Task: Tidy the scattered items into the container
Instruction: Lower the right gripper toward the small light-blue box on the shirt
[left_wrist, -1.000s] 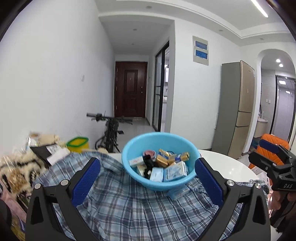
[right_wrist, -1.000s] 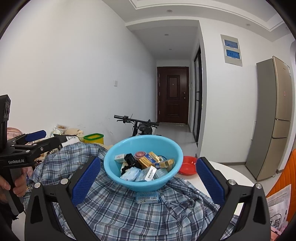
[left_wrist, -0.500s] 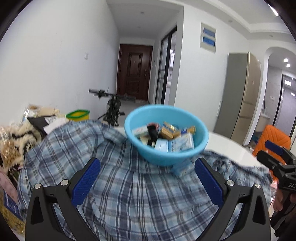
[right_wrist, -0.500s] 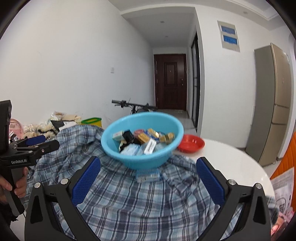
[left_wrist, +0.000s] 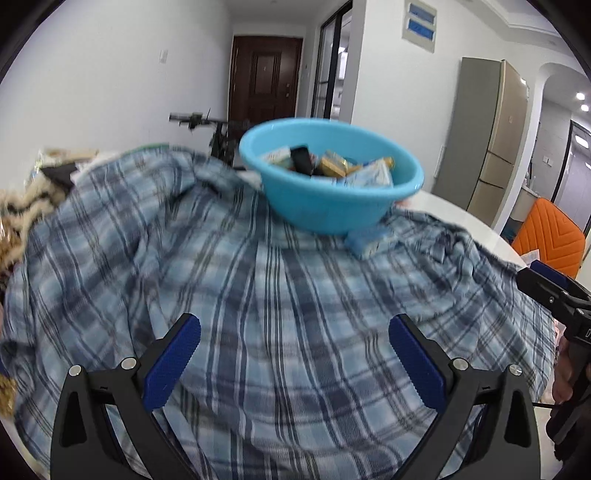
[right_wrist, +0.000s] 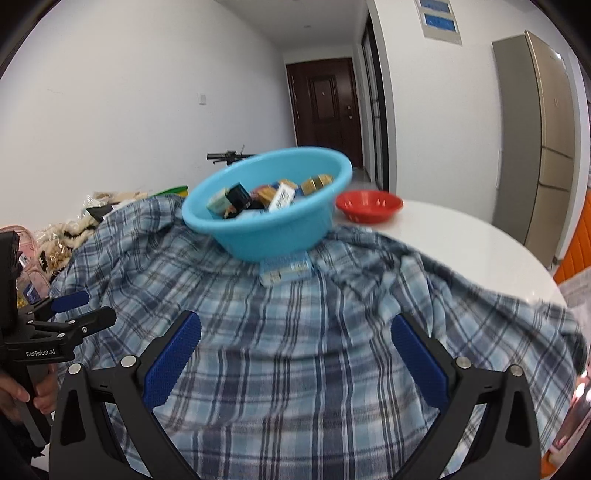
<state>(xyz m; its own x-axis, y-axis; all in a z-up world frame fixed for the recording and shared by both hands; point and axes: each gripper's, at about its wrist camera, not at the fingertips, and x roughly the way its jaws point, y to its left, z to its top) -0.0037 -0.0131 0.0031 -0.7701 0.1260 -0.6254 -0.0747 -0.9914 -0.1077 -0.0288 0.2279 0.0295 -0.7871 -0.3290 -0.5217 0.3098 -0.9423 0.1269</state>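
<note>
Blue-padded hand-held gripper (left_wrist: 294, 363) wide, empty

Blue bowl (right_wrist: 266, 221) of small boxes sits at frame centre on a plaid shirt (right_wrist: 295, 332). A pale box (right_wrist: 286, 271) touches its base. Open right gripper (right_wrist: 295, 354) fills the bottom.

Both views are bright and evenly lit, with soft shadows. Ceiling spots (left_wrist: 580, 96) glow at the far right of the left view. Motion blur smears the bowl (left_wrist: 332, 206) and shirt (right_wrist: 295, 295). Fisheye distortion bends the walls, and black vignetting fills the corners.
</note>
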